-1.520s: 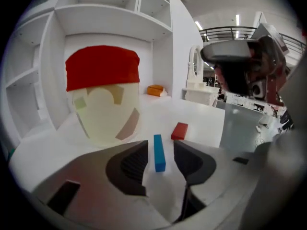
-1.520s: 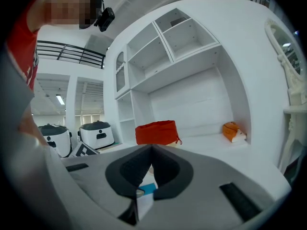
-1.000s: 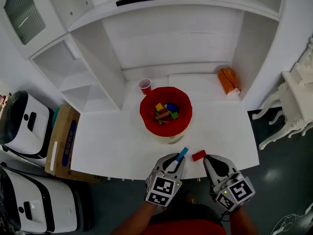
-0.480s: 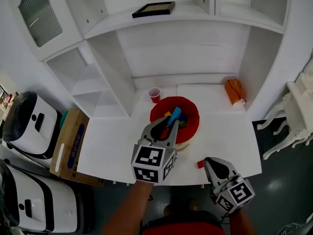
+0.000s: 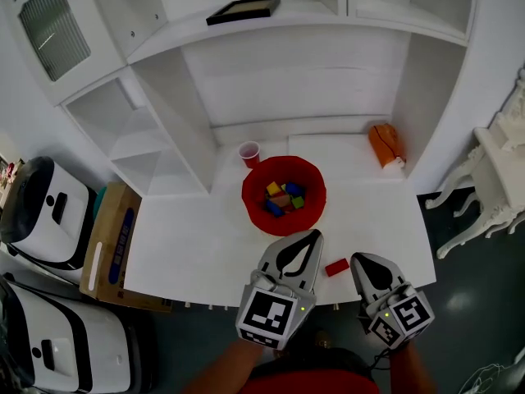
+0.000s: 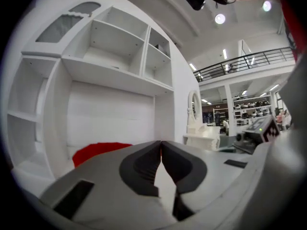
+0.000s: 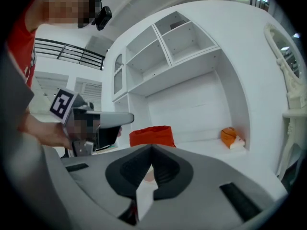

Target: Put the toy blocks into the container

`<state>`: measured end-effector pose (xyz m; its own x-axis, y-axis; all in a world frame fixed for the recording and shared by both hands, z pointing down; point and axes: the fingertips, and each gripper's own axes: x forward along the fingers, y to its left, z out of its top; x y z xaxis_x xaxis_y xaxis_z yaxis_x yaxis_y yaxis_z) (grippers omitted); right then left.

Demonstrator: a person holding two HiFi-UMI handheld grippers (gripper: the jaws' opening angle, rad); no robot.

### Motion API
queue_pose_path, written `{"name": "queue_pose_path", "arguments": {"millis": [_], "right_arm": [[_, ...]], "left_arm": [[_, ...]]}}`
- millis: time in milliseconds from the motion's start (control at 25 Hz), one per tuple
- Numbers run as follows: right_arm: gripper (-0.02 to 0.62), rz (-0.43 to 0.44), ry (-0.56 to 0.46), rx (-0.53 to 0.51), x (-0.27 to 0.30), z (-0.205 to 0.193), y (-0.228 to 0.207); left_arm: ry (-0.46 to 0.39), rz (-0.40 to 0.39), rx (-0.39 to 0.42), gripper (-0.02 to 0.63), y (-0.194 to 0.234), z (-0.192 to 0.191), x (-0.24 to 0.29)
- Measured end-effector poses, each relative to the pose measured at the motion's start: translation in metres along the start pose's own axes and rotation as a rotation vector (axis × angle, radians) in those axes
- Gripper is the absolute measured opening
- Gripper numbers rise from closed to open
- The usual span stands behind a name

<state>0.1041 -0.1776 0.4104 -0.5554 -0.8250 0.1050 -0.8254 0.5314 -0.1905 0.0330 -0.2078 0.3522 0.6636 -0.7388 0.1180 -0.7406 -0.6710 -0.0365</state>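
Note:
The red container (image 5: 254,189) stands mid-table with several coloured blocks (image 5: 283,197) inside; its red rim (image 6: 96,150) also shows in the left gripper view. A red block (image 5: 335,267) lies on the white table (image 5: 189,245) near the front edge. My left gripper (image 5: 312,236) hovers just left of that block and in front of the container. Its jaws have just been closing and now meet with nothing between them (image 6: 160,142). My right gripper (image 5: 359,259) sits just right of the red block, shut and empty (image 7: 151,147).
A red cup (image 5: 248,153) stands behind the container to the left, and an orange object (image 5: 383,142) lies at the back right by the shelf wall. White shelving rises behind the table. A cardboard box (image 5: 111,245) stands on the floor at the left.
The left gripper lifted a blue block from the table's front to above the container. It no longer holds the block and is back near the front edge, shut. The right gripper hardly moved.

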Motion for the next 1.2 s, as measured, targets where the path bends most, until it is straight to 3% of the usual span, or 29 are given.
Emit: {"name": "queue_pose_path", "arguments": {"millis": [280, 520, 760, 920, 1000, 1200], "right_arm": [[0.017, -0.054, 0.016, 0.009, -0.012, -0.008, -0.023], [0.017, -0.072, 0.012, 0.033, -0.016, -0.009, -0.036], [0.017, -0.071, 0.021, 0.029, -0.021, -0.01, -0.042], [0.017, -0.072, 0.024, 0.025, -0.022, -0.009, -0.046], [0.017, -0.075, 0.025, 0.027, -0.022, -0.009, -0.049], [0.017, -0.078, 0.01, 0.048, -0.021, -0.007, -0.054]], "left_arm": [[0.318, -0.15, 0.051, 0.029, -0.059, -0.128, 0.038], [0.575, -0.263, 0.128, 0.161, -0.076, -0.203, 0.056], [0.744, -0.315, 0.161, 0.236, -0.076, -0.244, 0.061], [0.709, -0.314, 0.119, 0.179, -0.076, -0.24, 0.065], [0.634, -0.311, 0.085, 0.179, -0.079, -0.223, 0.065], [0.213, -0.237, -0.017, 0.179, -0.068, -0.103, 0.053]]}}
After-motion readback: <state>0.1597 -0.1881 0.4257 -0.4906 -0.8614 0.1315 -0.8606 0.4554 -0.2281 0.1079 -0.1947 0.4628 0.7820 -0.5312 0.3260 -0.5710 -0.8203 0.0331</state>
